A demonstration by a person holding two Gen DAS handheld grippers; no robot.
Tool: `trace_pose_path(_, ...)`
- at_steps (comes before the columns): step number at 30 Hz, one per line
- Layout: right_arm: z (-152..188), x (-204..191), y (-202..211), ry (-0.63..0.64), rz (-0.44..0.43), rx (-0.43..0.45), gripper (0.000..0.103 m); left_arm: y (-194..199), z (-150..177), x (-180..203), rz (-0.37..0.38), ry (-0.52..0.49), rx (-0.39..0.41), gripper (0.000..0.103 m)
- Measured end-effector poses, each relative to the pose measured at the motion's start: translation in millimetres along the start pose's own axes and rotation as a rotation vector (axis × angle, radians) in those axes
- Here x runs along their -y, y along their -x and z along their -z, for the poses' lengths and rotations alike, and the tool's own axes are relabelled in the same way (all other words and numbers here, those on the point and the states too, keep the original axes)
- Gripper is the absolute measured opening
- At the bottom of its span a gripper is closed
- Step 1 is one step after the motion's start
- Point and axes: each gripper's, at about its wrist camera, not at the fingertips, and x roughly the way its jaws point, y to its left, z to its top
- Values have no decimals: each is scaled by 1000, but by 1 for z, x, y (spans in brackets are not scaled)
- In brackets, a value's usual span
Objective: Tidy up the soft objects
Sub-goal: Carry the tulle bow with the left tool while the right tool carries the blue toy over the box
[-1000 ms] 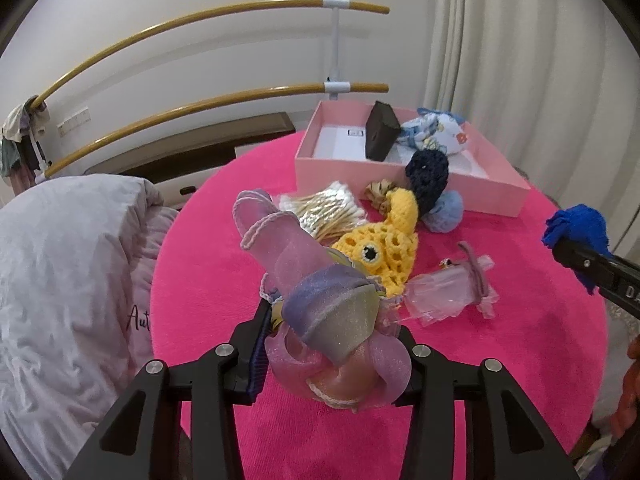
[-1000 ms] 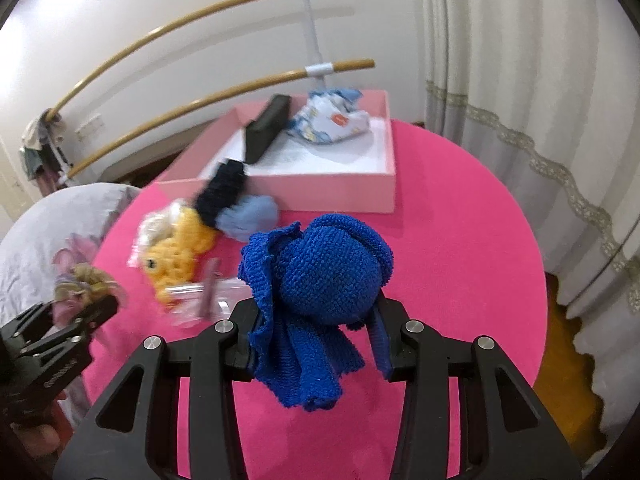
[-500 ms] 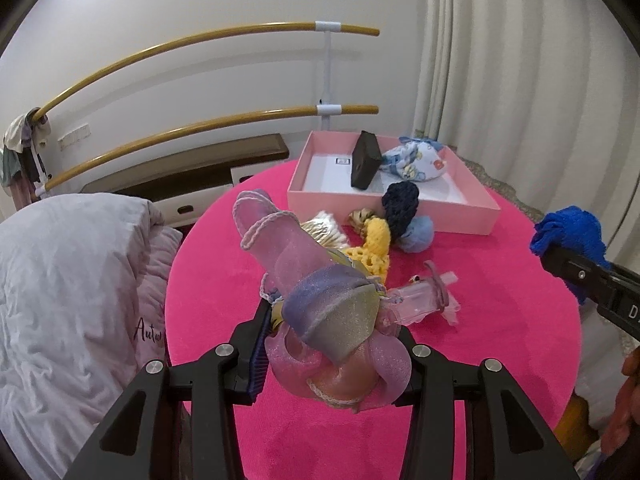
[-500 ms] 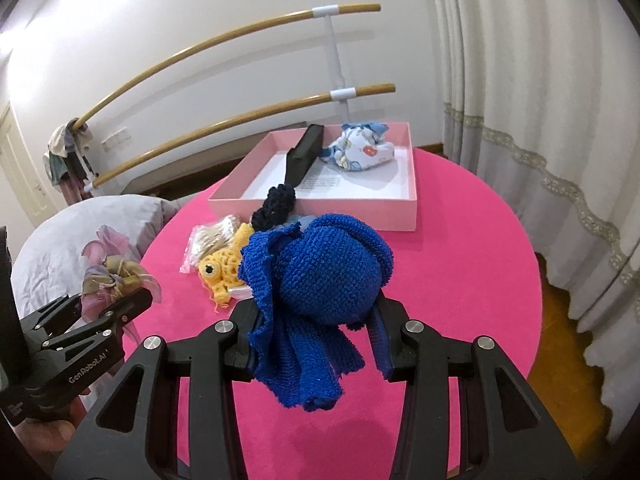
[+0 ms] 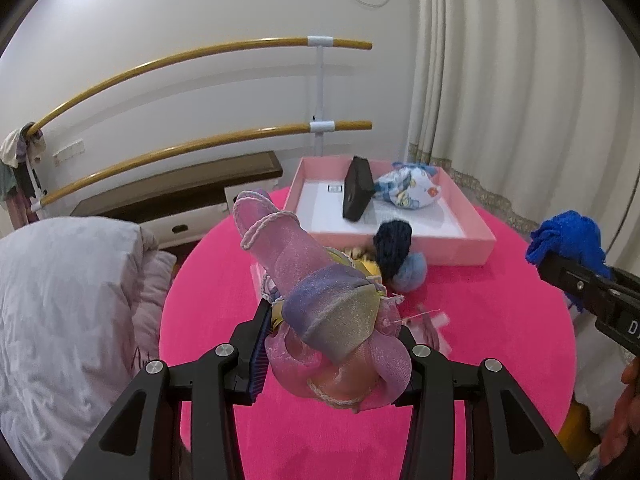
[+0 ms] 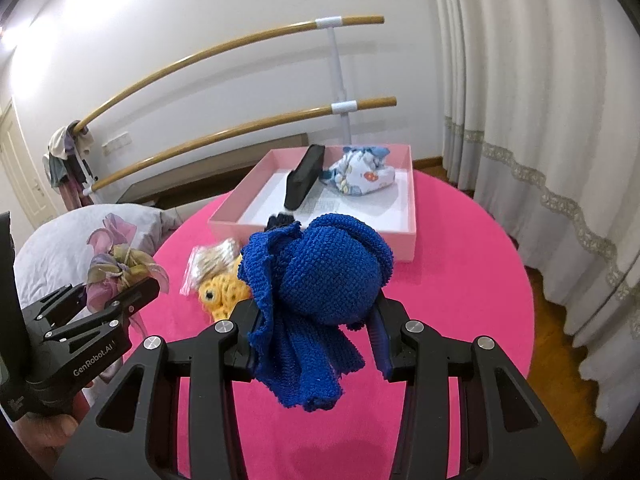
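Observation:
My left gripper [image 5: 332, 344] is shut on a sheer purple-pink organza scrunchie [image 5: 320, 300], held above the pink table [image 5: 480, 320]; it also shows in the right wrist view [image 6: 120, 268]. My right gripper [image 6: 316, 320] is shut on a blue knitted piece [image 6: 320, 280], also seen at the right of the left wrist view [image 5: 568, 240]. A pink box [image 5: 476, 240] at the far side holds a black case [image 5: 356, 192] and a printed cloth pouch [image 5: 408, 188]. A yellow crochet toy [image 6: 218, 296], a dark navy knit [image 5: 394, 244] and a light blue ball [image 5: 408, 272] lie before the box.
A clear bag of pale hair ties [image 6: 212, 260] and a clear plastic packet [image 5: 428, 320] lie on the table. A grey-white quilt [image 5: 60, 300] lies left of the table. Wooden wall rails [image 5: 200, 144] and curtains [image 5: 520, 80] stand behind.
Both grippers have risen and drawn back from the table with their items still held; the table and box look smaller and farther away.

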Motion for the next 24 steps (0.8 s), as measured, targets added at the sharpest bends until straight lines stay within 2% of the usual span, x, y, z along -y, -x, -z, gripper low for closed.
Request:
trace_pose_path(7,-41,5,-21,28,15,16,39,-28,-39,-2,-2,-6,32,41)
trace_pose_path(14,-89,16,-69,39,22,-13,40,-80,-90,-1,12,-2,34,42)
trace_pose_path(19,-109,26,-108,32,29,-55,40,-133,-123,0,17,-7,0,42)
trace_pose_path(24,-116,36,-143,13,35,-108,40,-189,-146,6,39,-24,-59,42)
